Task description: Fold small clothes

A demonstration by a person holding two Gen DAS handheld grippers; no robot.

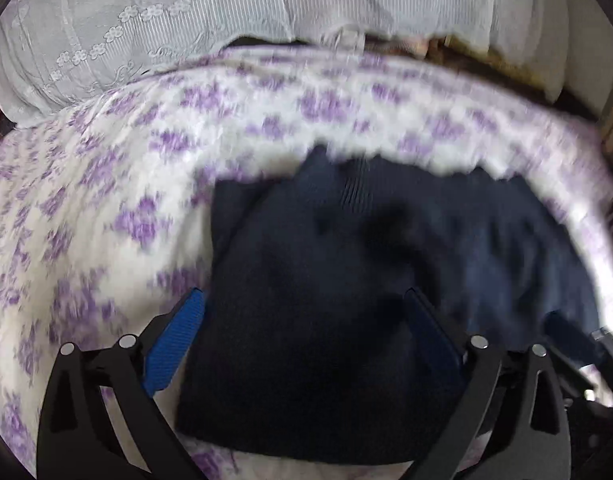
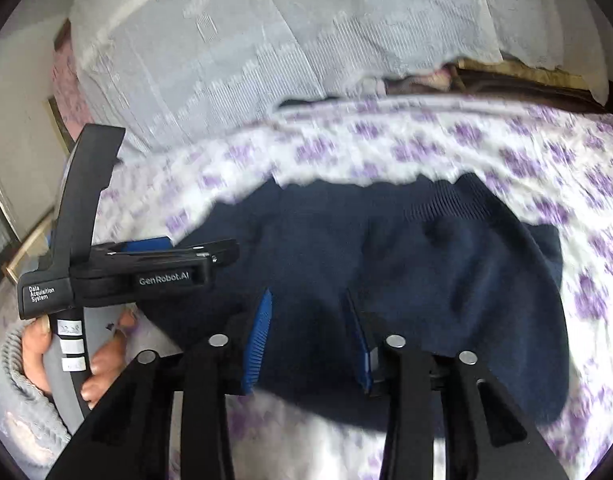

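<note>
- Dark navy knit garment: shown lying flat on the floral bedspread, directly beneath and ahead of both tools. A ribbed band is seen at its far edge; one straight side edge lies just beside the left tool's outer pad.
- Left gripper: the jaws are spread to their widest, with the garment's near portion lying between the blue pads. No cloth is seen pinched; the pads appear to stand clear of it.
- Right gripper: the jaws are held partly apart over the garment's near edge. Cloth lies below and between the pads, but no pinch can be made out, and the picture is blurred there.
- Step in hand, as judged: a fold appears to be finished or about to begin, the cloth being free of both tools.
- Next move, as judged: an edge or corner would have to be reached and pinched by each tool before being carried across; the thick, soft knit is likely to call for a deep bite.
- Surroundings: pale lace-trimmed pillows lie beyond the bedspread; a person's hand is seen on the left tool's handle.
</note>
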